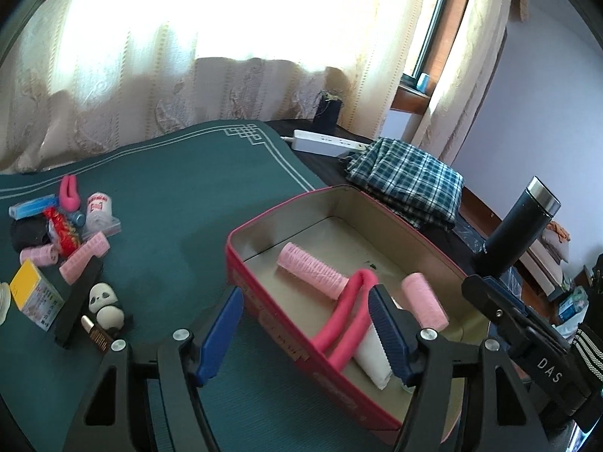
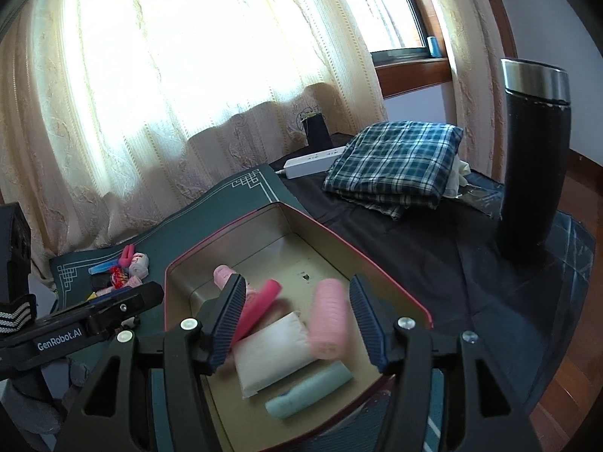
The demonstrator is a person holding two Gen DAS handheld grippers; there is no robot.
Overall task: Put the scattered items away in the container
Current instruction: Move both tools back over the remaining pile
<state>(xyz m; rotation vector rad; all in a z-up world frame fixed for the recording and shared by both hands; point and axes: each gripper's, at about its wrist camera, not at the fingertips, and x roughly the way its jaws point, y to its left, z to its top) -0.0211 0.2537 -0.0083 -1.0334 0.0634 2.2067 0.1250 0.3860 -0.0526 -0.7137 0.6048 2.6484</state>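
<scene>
The red tin box [image 2: 380, 269] sits on the green mat [image 1: 181, 203], its far end hanging past the mat's edge over the dark cloth. Its long side runs from near the grippers away toward the window. The right gripper [image 2: 297, 320] hangs over the box with its jaws spread wide — nothing is between them. Under it lies a short pink roller [image 2: 329, 318], blurred, pointing along the box. Beside that roller are a white pack [image 2: 271, 354] and a pale green tube [image 2: 309, 391]. A longer pink roller [image 1: 311, 269] lies slanted across the box floor.

The left gripper [image 1: 305, 333] is spread wide too, straddling the box's near wall — one finger is outside, one inside. It holds nothing.

More things wait in a pile [image 1: 64, 233] at the mat's left end, with bare green mat between pile and box. A tall black flask [image 2: 535, 162] stands well to the right of the box.
</scene>
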